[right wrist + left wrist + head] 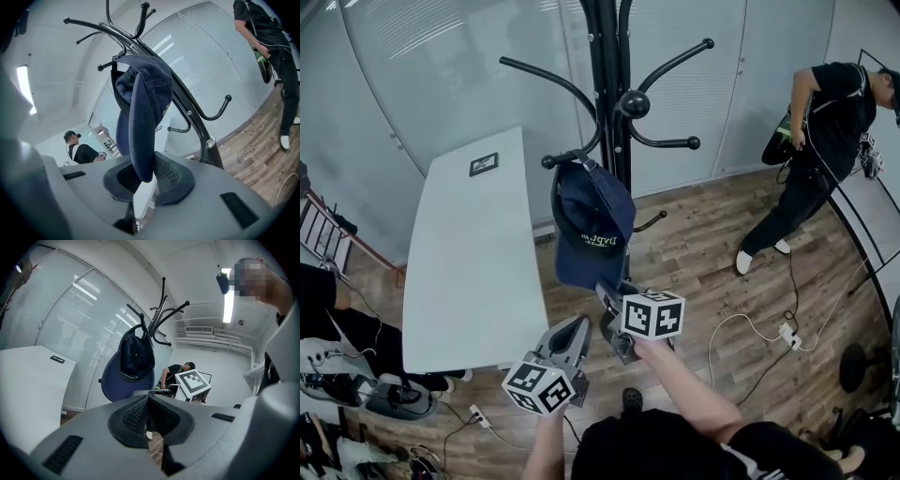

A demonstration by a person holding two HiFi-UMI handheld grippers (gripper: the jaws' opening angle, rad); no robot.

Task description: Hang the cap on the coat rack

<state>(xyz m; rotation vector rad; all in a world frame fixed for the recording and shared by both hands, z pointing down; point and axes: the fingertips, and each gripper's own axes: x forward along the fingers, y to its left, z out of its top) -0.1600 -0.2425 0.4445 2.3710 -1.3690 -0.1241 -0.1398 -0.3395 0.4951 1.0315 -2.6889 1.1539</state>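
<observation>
Head view, surroundings: the black coat rack rises at top centre from a wooden floor. A white table lies just to its left, and a person stands well apart at the right.
Head view, cap: the navy cap hangs from a hook of the coat rack, with light lettering on its front.
Head view, axis: its long axis runs from the hook down to the right gripper, with the brim lowest.
Left gripper view, surroundings: the table is on the left. The right gripper's marker cube partly covers the person.
Left gripper view, cap: the brim's underside faces the camera, with the dark crown above it.
Left gripper view, jaws: the left gripper is clenched on nothing, apart from the cap.
Right gripper view, surroundings: the coat rack's pole is just behind the cap. A second person is at far left.
Right gripper view, cap: the brim is seen edge-on, its tip pointing down.
Right gripper view, grip: the jaws pinch the brim's tip.
</observation>
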